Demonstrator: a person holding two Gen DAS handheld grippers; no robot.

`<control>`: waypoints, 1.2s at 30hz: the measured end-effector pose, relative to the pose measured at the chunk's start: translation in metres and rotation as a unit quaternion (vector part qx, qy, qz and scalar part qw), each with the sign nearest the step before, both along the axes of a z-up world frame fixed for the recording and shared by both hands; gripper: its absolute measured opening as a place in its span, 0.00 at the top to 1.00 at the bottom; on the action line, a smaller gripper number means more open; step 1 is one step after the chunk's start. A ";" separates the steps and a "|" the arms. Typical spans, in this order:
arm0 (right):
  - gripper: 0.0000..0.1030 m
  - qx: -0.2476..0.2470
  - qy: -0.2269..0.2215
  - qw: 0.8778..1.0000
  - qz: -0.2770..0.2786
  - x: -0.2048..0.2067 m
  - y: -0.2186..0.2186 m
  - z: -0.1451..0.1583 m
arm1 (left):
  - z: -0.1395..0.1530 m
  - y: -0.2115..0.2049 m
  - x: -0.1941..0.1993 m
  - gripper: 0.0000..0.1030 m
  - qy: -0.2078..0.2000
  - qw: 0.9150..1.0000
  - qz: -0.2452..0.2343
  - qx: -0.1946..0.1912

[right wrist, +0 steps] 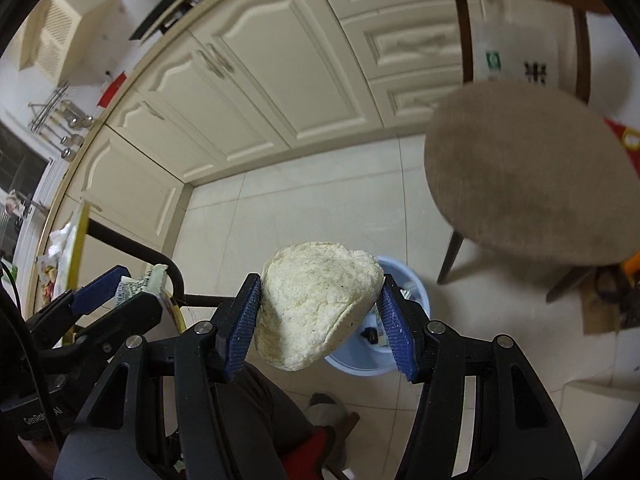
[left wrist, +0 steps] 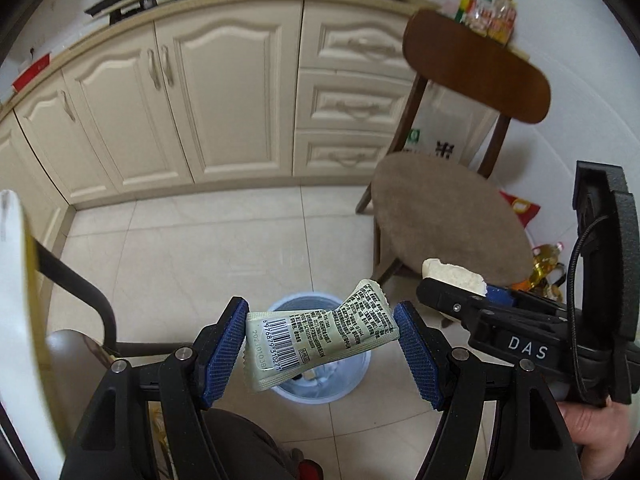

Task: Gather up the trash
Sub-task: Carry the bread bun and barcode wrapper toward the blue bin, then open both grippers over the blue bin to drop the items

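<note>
Hiding most of the bin, wrapper, flatbread

The left gripper sits at the lower centre of the left wrist view, with a crumpled pale-green printed sachet between its two pads, directly above the round light-blue plastic waste bin on the tiled floor. The right gripper enters at the lower right, beside it. In the right wrist view a white, rough flatbread piece sits between the right gripper's pads, in front of the bin, which lies just right of it. The brown wooden chair with a round padded seat stands at the right, behind the bin. Cream panelled cabinets run across the upper frame, behind the floor.
</note>
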State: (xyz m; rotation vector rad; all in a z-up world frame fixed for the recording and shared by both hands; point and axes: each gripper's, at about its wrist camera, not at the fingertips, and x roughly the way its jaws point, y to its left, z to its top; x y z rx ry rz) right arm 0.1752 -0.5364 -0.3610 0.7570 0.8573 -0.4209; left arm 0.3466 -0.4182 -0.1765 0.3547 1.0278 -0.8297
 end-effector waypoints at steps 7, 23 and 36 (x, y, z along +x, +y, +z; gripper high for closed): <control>0.46 0.033 0.026 0.999 0.004 0.019 -0.014 -0.038 | -0.050 -0.050 0.042 0.30 0.032 0.998 -0.003 0.050; 0.00 0.084 0.058 0.994 -0.030 0.029 -0.027 -0.092 | -0.095 -0.103 0.066 0.01 0.009 0.992 0.010 0.125; 0.00 0.041 0.072 0.995 -0.058 0.021 -0.015 -0.049 | -0.032 -0.039 0.034 0.01 -0.015 0.998 0.020 0.061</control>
